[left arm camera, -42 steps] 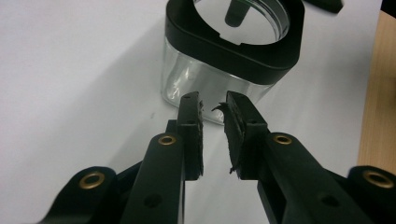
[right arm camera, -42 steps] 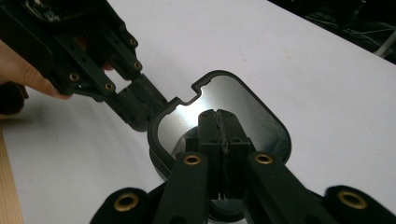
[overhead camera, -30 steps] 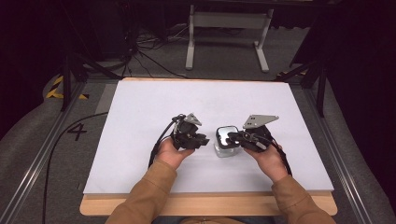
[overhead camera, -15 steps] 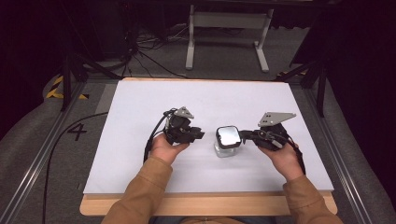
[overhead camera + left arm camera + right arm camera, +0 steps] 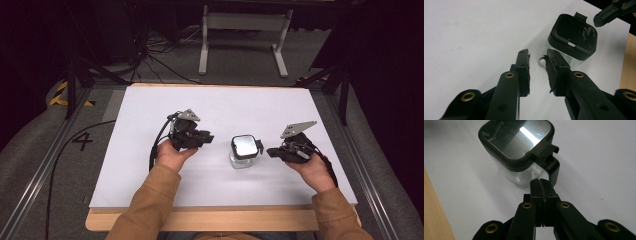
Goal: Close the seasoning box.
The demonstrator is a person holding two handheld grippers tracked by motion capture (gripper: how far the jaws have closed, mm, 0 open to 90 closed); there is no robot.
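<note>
A small clear square container [image 5: 243,151] with a black lid and a side clip stands upright on the white table sheet [image 5: 150,170] between my two grippers. My left gripper [image 5: 210,138] hovers a short way to its left, open, with nothing between the fingers. In the left gripper view the container [image 5: 574,37] stands just past the left gripper [image 5: 537,55]. My right gripper [image 5: 270,151] sits to the container's right, shut and empty. In the right gripper view the right gripper [image 5: 541,181] ends just short of the black clip [image 5: 549,157], under the glossy lid [image 5: 516,137].
The wooden table edge [image 5: 225,221] runs along the near side of the sheet. A metal stand [image 5: 245,30] and cables lie on the floor beyond the table. A black cable [image 5: 65,150] trails off the left side.
Both grippers were against the container a second ago. Now the left one has drawn back to the left and risen a little, and the right one has drawn back to the right. The container stayed put.
</note>
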